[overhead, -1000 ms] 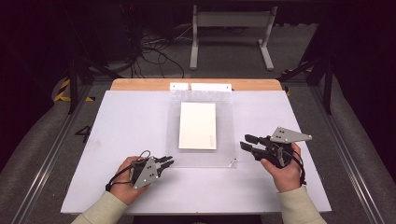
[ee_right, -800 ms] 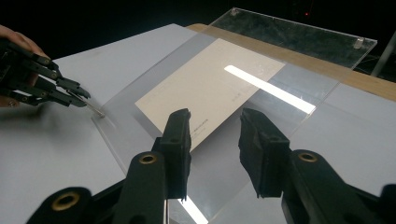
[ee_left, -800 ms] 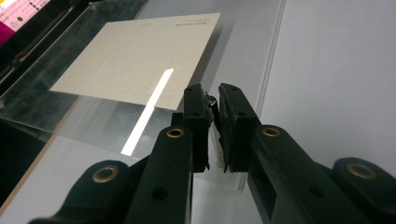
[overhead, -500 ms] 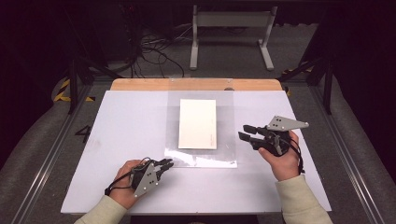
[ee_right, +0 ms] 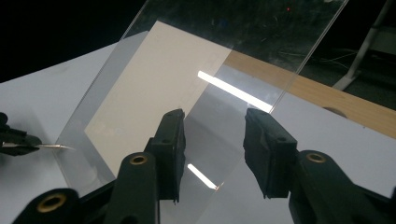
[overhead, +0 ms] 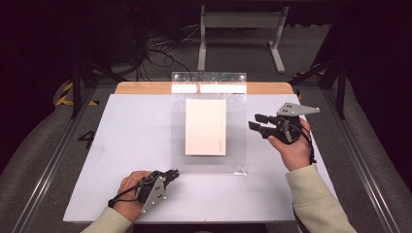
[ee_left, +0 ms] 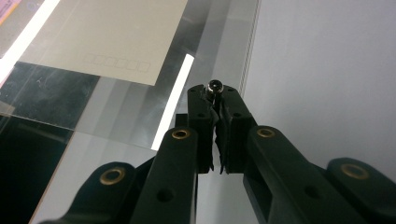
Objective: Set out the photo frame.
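High view: clear sheet (overhead: 209,121) pinned at its near corner over a white envelope (overhead: 206,127)

The left gripper (overhead: 167,175) is clamped on the sheet's near-left corner. The right gripper (overhead: 256,122), just beside the sheet's right edge, has been opening its jaws; they hold nothing. Sheet and envelope lie ahead of the left gripper, long axes running away from the person; in the right gripper view the sheet's far end tilts upward. Risk: with a single corner grip, the sheet may twist, slip free, or drag the envelope askew.

A fixed camera looked down over the desk (overhead: 121,145) from the person's side. Two tool-mounted cameras sat close, both facing the clear sheet (overhead: 209,160).
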`<act>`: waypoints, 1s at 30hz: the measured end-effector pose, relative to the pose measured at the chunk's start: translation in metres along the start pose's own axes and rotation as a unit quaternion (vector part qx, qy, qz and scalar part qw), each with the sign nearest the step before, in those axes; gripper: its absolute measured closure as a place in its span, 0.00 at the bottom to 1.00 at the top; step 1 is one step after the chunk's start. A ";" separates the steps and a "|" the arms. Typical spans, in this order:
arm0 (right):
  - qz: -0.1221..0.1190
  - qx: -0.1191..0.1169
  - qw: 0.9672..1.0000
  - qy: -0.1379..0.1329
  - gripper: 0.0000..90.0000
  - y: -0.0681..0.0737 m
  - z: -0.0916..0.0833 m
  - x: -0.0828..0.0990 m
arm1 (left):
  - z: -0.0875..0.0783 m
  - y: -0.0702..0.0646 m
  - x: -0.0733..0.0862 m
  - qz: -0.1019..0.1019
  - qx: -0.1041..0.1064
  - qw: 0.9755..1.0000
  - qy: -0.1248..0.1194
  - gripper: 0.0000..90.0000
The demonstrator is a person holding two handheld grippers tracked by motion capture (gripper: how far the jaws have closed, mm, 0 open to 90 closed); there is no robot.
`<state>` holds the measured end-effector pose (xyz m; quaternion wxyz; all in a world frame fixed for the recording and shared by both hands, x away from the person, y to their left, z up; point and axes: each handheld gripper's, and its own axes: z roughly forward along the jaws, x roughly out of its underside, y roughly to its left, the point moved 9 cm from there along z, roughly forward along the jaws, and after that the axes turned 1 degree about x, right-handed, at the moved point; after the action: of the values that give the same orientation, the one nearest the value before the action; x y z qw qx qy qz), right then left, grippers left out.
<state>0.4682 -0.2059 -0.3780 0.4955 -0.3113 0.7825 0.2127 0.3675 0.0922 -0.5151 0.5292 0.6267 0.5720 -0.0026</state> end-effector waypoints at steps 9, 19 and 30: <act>0.028 0.016 0.999 0.001 0.55 -0.028 0.011 -0.028 | 0.000 -0.001 -0.001 0.022 -0.006 1.000 0.009 0.95; 0.081 0.015 0.996 0.021 0.41 -0.052 0.035 -0.041 | -0.001 -0.003 -0.001 0.033 -0.010 0.999 0.014 0.95; 0.077 -0.004 0.997 0.005 0.37 -0.047 0.047 -0.058 | -0.003 -0.006 -0.002 0.083 -0.021 0.996 0.040 0.95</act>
<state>0.5500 -0.1935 -0.3466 0.4725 -0.2533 0.8056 0.2523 0.3608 0.0920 -0.5168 0.5172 0.6603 0.5388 0.0781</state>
